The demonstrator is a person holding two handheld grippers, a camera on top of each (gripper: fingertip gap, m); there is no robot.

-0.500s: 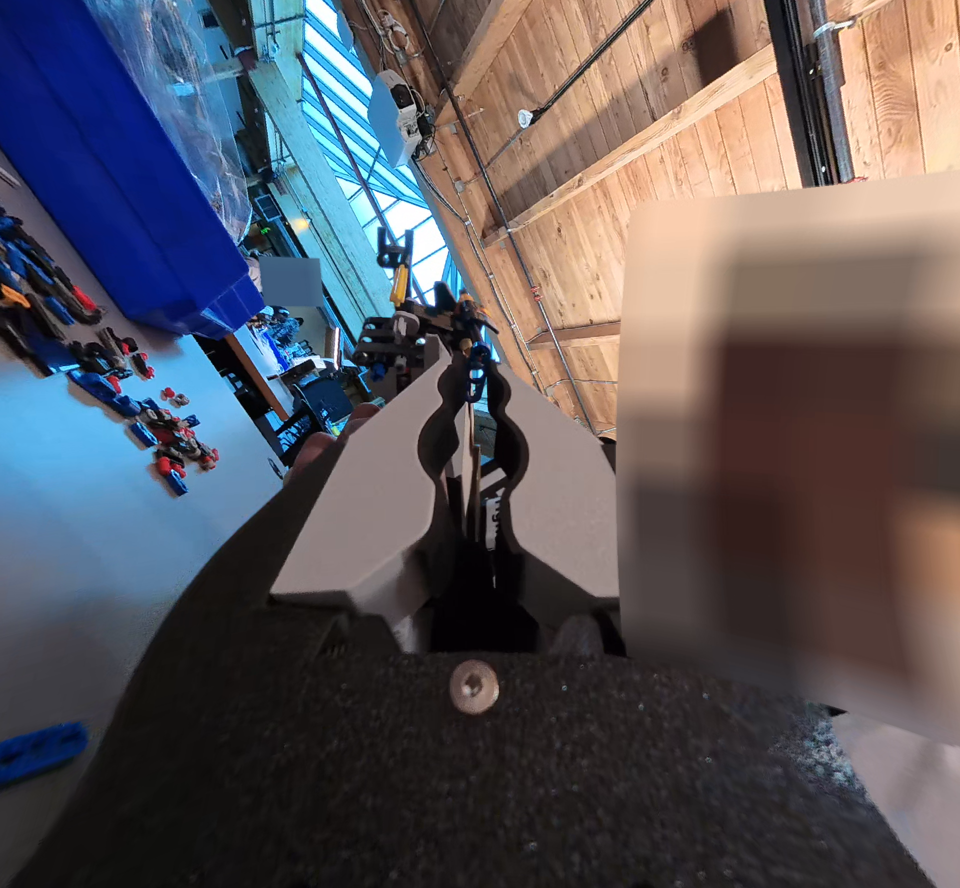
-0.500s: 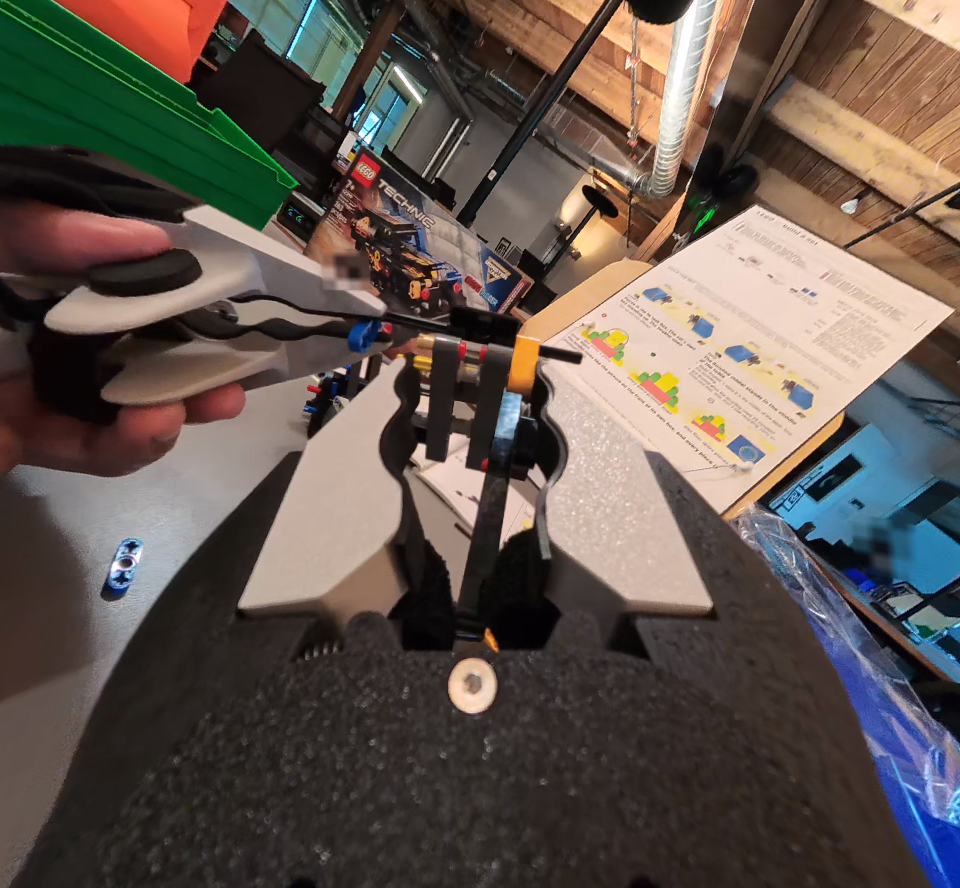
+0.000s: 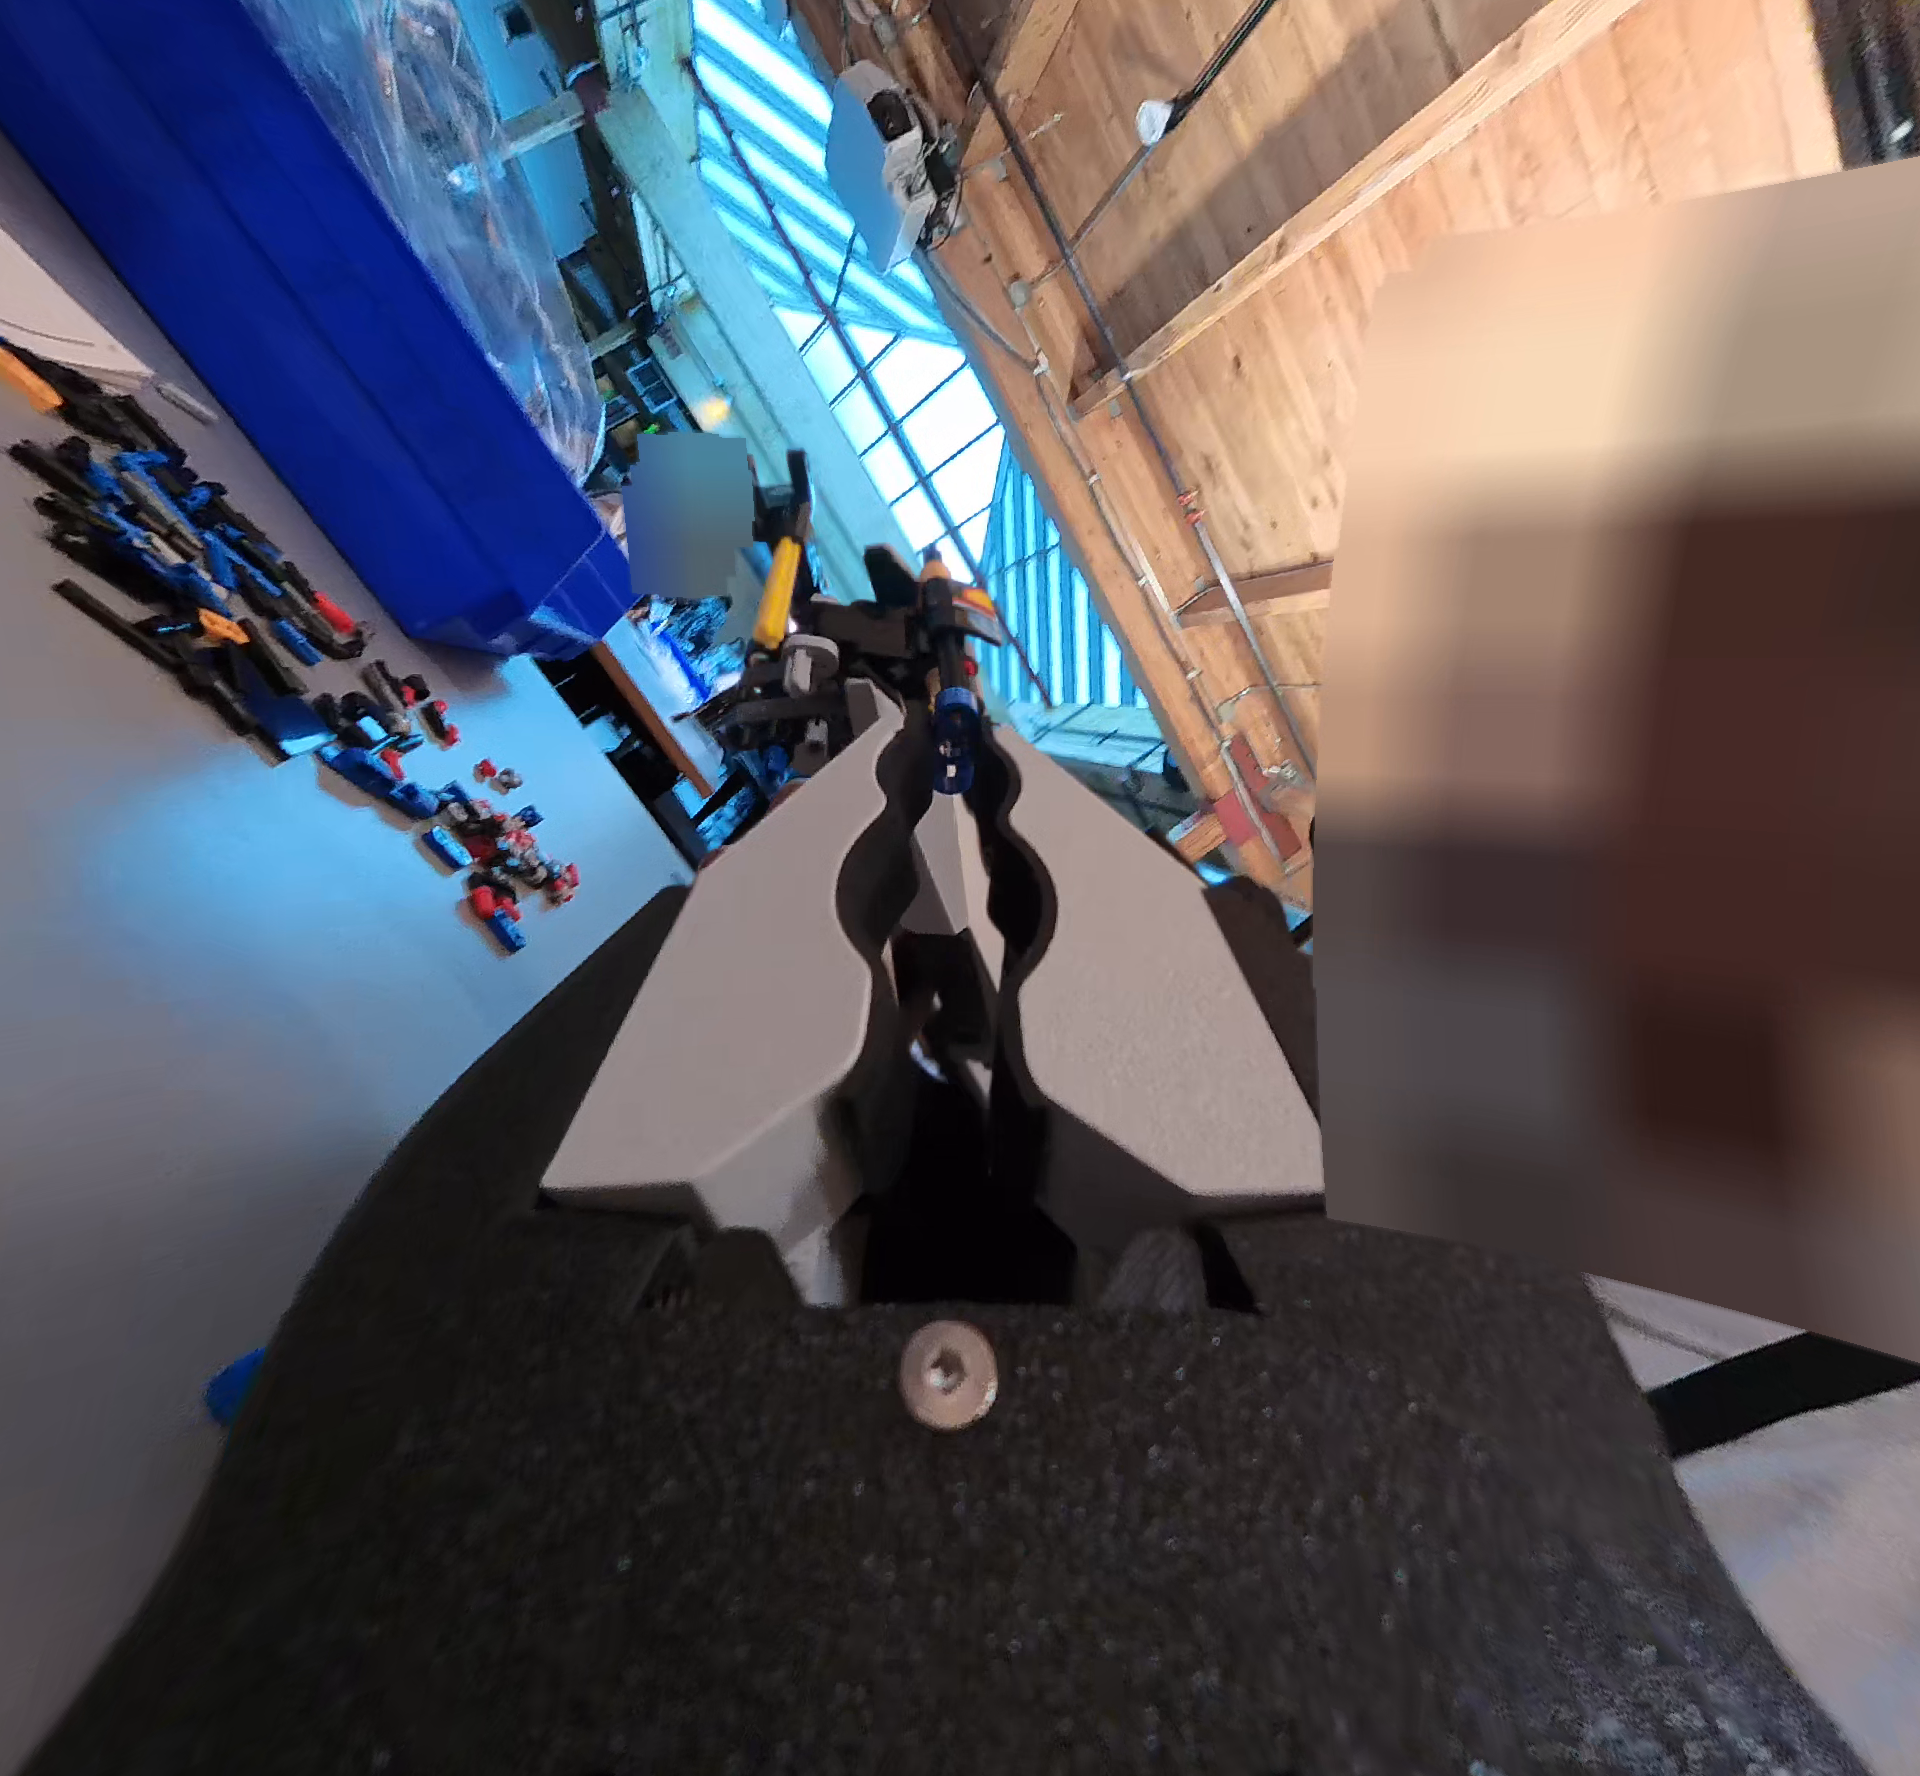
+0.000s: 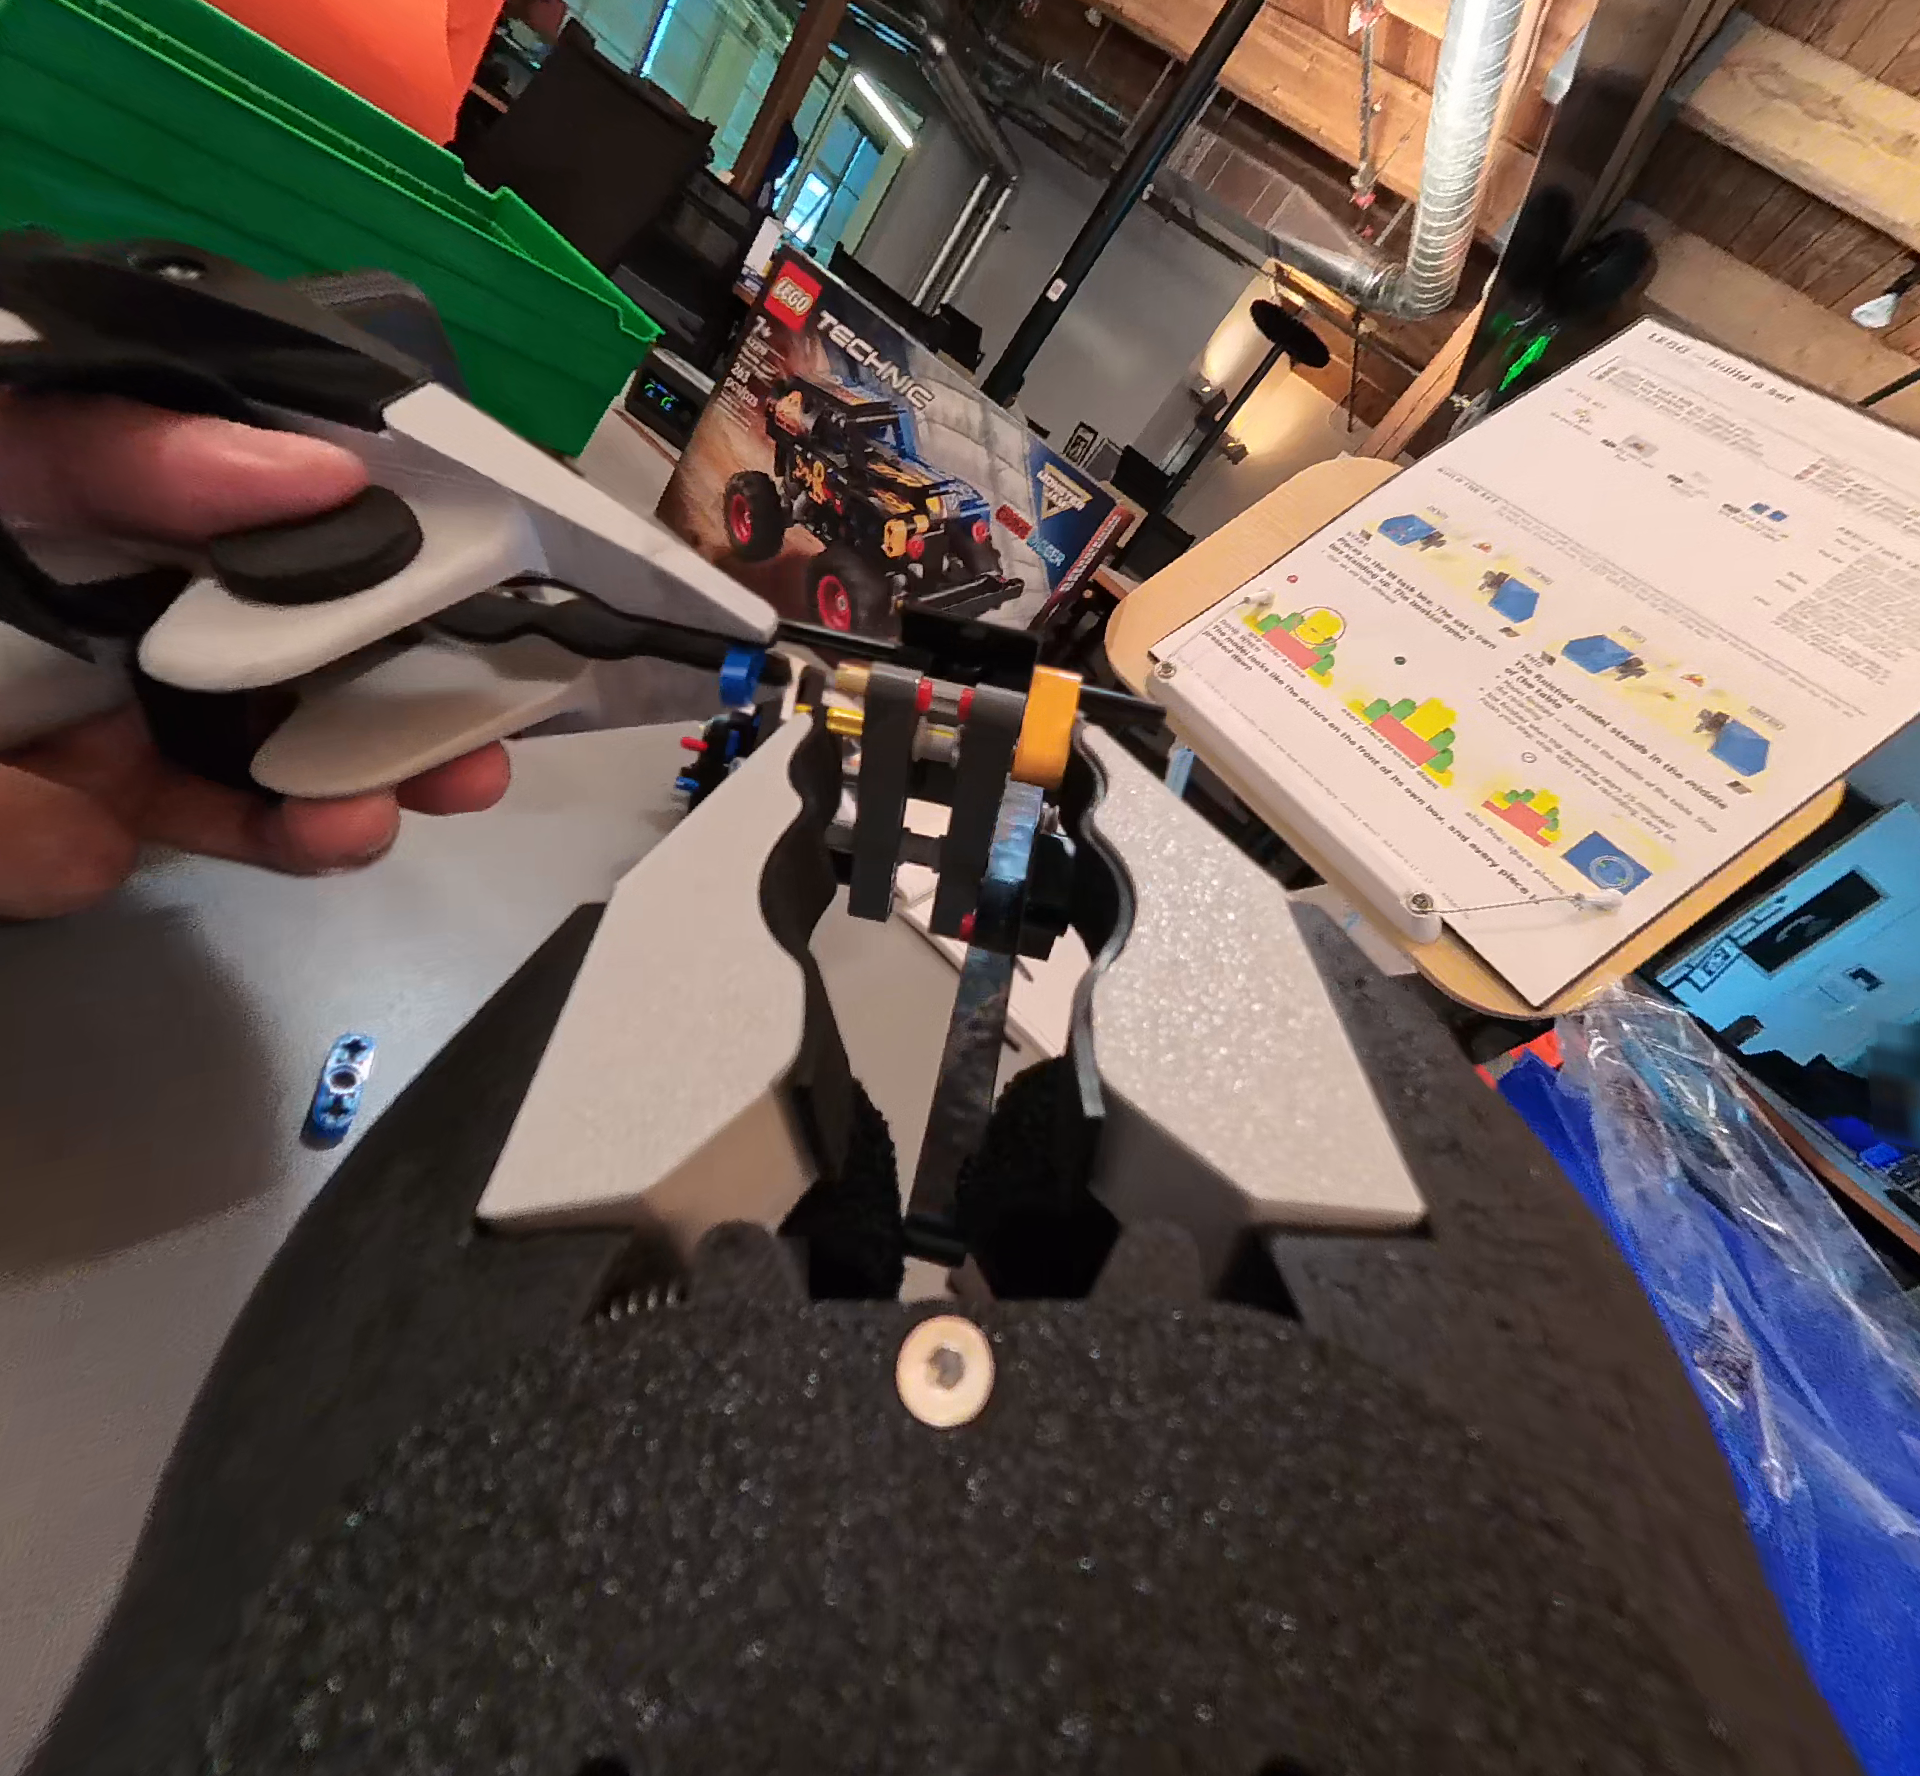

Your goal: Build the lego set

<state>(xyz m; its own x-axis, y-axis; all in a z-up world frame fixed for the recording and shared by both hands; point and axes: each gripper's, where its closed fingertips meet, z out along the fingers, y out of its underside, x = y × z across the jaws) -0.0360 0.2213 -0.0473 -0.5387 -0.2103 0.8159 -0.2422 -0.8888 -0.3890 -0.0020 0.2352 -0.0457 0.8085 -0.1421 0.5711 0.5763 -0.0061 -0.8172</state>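
The half-built lego assembly (image 4: 951, 770) is held above the table (image 4: 208, 1051) between the closed fingers of the right gripper (image 4: 940, 827). The left gripper (image 4: 764, 651) is closed narrowly on a small blue connector (image 4: 740, 672) at the assembly's black axle (image 4: 831, 633). If the connector is pushed at an angle, it may slip out or twist the assembly loose. A printed set box (image 4: 883, 500) and an instruction sheet (image 4: 1621, 604) carry writing, which is not repeated here.
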